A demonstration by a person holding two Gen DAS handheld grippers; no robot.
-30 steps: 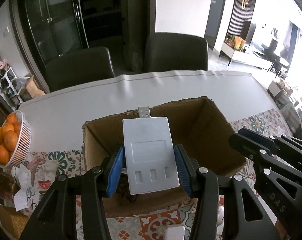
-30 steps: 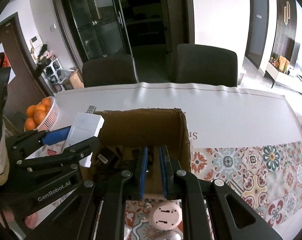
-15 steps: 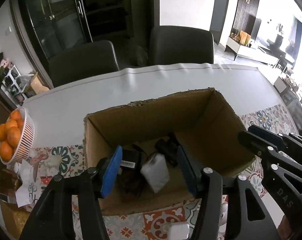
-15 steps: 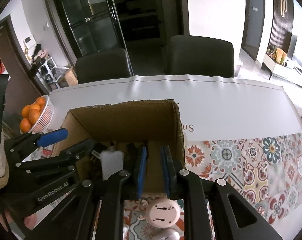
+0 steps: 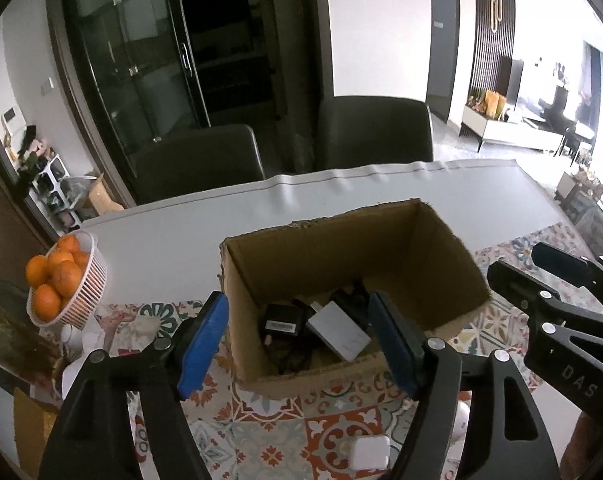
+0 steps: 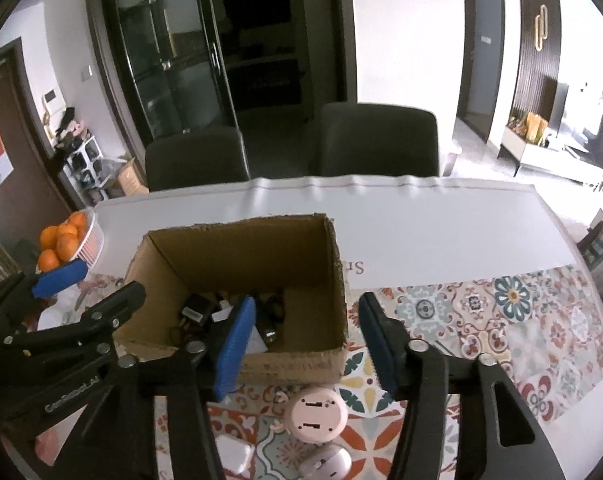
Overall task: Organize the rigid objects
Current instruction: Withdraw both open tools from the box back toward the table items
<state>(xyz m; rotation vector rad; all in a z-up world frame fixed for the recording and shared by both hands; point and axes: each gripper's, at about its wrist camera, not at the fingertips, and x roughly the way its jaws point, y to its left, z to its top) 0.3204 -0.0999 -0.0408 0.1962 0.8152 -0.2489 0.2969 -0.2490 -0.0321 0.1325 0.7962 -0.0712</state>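
Note:
An open cardboard box stands on the table. Inside lie a grey flat device, a black adapter and dark cables. My left gripper is open and empty, held above the box's near edge. My right gripper is open and empty, over the box's near right corner. A round pink device, a white mouse-like object and a small white cube lie on the patterned mat in front of the box.
A white basket of oranges stands at the left. White cloth covers the far table. Two dark chairs stand behind it. The patterned mat spreads to the right.
My left gripper opened and dropped the grey device into the box, then drew back. My right gripper went from shut to open.

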